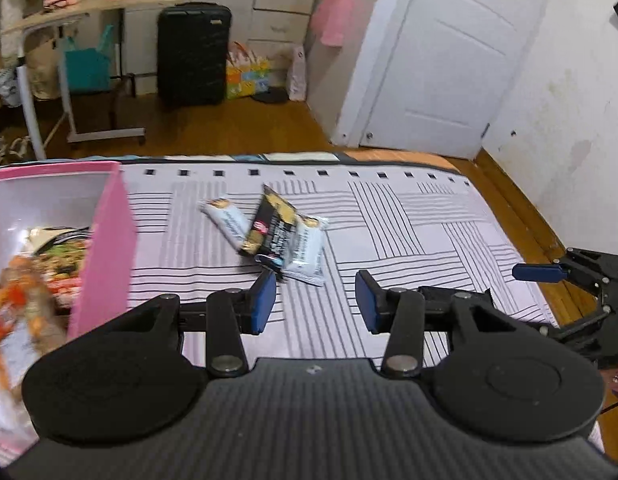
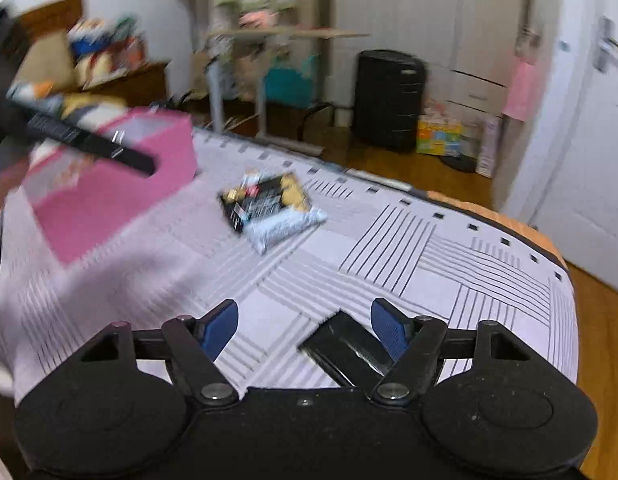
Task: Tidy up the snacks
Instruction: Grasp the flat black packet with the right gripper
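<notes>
A pink box (image 1: 105, 240) stands on the bed at the left with snack packets inside, one of them a blurred orange-and-white packet (image 1: 13, 300). On the sheet beyond my left gripper (image 1: 317, 304) lie a white packet (image 1: 225, 220), a black-and-gold packet (image 1: 271, 226) and another white packet (image 1: 305, 252). That gripper is open, with only sheet between its blue pads. My right gripper (image 2: 305, 330) is open too. A flat black packet (image 2: 345, 352) lies between its jaws, close to the right pad (image 2: 389, 332) and clear of the left one. The same pile (image 2: 269, 208) lies ahead of it.
The striped bed sheet (image 1: 409, 220) ends at a wooden floor (image 1: 229, 128). One blue finger of the right tool (image 1: 537, 272) shows at the bed's right edge. A black suitcase (image 1: 193, 56), a side table (image 1: 69, 20) and a white door (image 1: 449, 60) stand beyond.
</notes>
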Available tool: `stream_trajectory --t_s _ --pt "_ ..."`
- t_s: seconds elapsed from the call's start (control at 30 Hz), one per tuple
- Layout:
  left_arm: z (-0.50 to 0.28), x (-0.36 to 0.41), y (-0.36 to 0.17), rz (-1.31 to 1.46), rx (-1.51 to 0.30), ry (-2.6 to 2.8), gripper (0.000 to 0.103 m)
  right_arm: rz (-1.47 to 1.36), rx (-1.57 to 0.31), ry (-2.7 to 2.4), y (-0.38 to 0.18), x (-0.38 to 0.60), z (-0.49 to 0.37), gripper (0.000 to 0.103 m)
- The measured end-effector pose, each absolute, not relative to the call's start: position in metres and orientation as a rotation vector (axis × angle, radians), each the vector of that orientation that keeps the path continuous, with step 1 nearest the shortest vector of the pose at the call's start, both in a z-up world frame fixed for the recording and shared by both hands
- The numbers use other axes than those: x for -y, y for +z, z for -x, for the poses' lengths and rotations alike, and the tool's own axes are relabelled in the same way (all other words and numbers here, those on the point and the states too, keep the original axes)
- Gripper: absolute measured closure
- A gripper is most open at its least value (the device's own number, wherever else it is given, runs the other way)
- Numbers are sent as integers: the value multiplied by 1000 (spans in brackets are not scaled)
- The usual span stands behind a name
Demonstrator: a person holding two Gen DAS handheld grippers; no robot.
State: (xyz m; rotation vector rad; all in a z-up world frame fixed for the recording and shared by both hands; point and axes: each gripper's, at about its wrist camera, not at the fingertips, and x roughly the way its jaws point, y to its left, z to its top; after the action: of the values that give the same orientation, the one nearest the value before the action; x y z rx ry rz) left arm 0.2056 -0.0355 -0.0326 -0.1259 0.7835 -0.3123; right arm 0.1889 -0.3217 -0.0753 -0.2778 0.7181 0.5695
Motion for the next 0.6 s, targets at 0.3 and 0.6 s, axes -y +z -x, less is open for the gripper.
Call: stream_trajectory --t_s 0.3,0.6 --pt "-255 72 -95 64 -808 -317 60 516 -772 613 -123 332 -214 26" --pt "-296 92 -124 96 -799 -324 62 409 -813 622 -152 352 -246 39"
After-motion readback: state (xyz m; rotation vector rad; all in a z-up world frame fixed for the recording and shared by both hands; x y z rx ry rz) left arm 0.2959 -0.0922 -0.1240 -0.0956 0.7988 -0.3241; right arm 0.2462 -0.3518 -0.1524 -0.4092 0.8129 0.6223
